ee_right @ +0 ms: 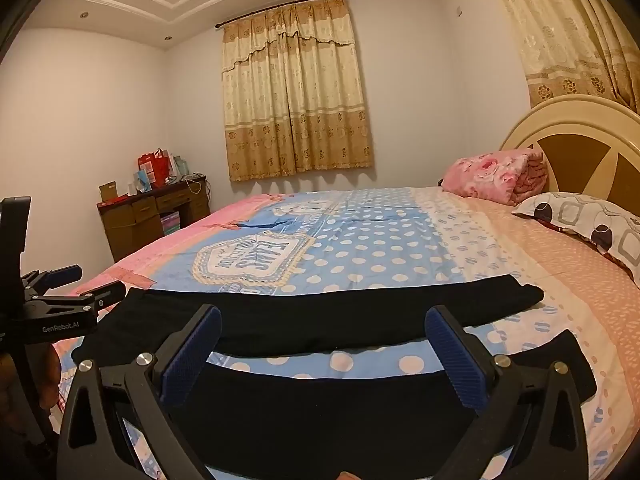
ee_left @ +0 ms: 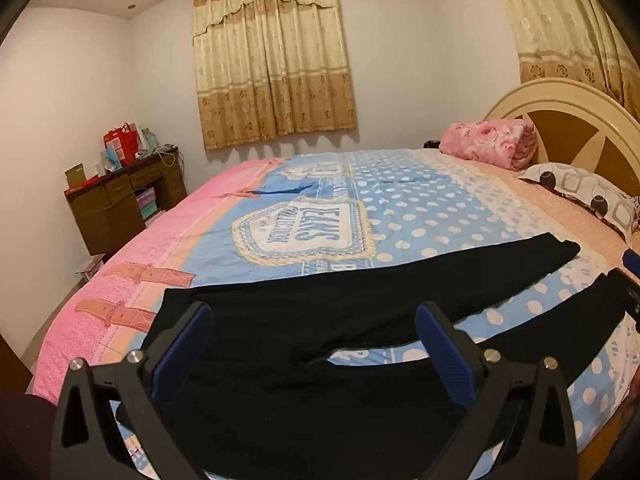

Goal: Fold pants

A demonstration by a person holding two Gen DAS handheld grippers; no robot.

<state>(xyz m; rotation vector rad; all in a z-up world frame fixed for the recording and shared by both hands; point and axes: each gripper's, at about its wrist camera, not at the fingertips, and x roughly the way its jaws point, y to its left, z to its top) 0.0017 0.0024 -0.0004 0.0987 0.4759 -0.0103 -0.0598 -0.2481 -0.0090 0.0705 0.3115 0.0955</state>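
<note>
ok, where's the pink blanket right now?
Folded pink blanket sits at the head of the bed, far right in both views, against the headboard just beyond the patterned pillow.

Left gripper (ee_left: pixel 314 326) and right gripper (ee_right: pixel 324 328) side by side, tilted slightly down, jaws wide apart, nothing between them.

Matt black cloth pants (ee_left: pixel 304 320) on printed cotton-like bedspread (ee_left: pixel 420 208); ribbed blue fingers (ee_left: pixel 444 344).
</note>
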